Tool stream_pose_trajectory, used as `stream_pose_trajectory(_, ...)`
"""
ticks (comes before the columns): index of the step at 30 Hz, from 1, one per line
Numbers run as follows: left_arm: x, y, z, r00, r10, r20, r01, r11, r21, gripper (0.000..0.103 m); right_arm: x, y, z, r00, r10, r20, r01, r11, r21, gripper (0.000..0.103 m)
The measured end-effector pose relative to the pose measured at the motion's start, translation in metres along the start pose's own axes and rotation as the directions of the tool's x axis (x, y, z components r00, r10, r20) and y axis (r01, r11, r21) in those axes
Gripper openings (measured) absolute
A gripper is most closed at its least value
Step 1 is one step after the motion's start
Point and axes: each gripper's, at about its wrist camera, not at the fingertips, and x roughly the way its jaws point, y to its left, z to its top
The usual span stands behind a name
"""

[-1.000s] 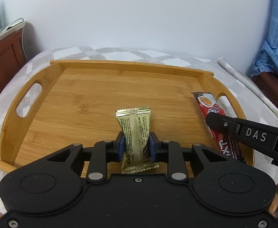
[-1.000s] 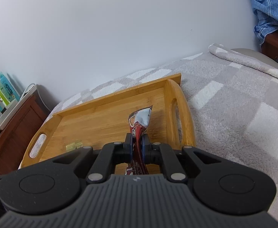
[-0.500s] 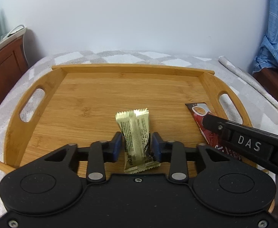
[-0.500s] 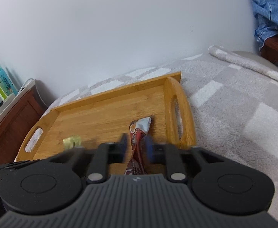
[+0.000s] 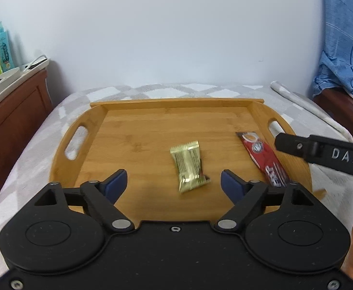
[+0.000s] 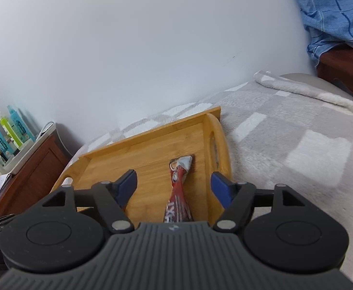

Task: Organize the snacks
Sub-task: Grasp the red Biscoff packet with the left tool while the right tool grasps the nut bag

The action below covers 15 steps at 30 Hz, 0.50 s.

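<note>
Wooden tray (image 5: 137, 130) on bed: gold snack packet (image 5: 188, 166), red snack stick (image 5: 264, 159) — both placed. Left tool (image 5: 174, 183), right tool (image 6: 172, 184) — jaws opening wide, nothing gripped. Further snacks: none visible.

right gripper (image 6: 174, 186) opening | red packet (image 6: 179, 188) lying free between fingers (image 6: 128, 183) | wooden tray (image 6: 150, 154)

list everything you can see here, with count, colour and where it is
bamboo tray with cut-out handles: 1, honey brown, on the blanket
gold foil snack packet: 1, gold, middle of the tray
red stick sachet: 1, red, by the tray's right handle
checked fleece blanket: 1, grey and white, under the tray
wooden cabinet: 1, dark brown, far left
bottles: several, teal and lime, on the cabinet
blue checked cloth: 1, far right
left gripper: black, jaws opening, empty
right gripper: black, jaws opening, empty
</note>
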Motion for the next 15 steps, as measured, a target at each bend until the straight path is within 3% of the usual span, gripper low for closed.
stream_pose_trajectory(8,-0.039,0.010,-0.029,1.000,-0.025,0.001,0.025,0.999,-0.025,0.089,-0.043,0.007,-0.015,0.998,-0.016,0.058,0.019,0.998,-0.052,0.088)
stream_pose_trajectory(15,-0.066,0.012,-0.054,0.999,-0.039,-0.001,0.039,0.999,-0.004,0.090,-0.076,0.011,-0.051,0.998,-0.041,0.042,0.045,0.995,-0.092,0.089)
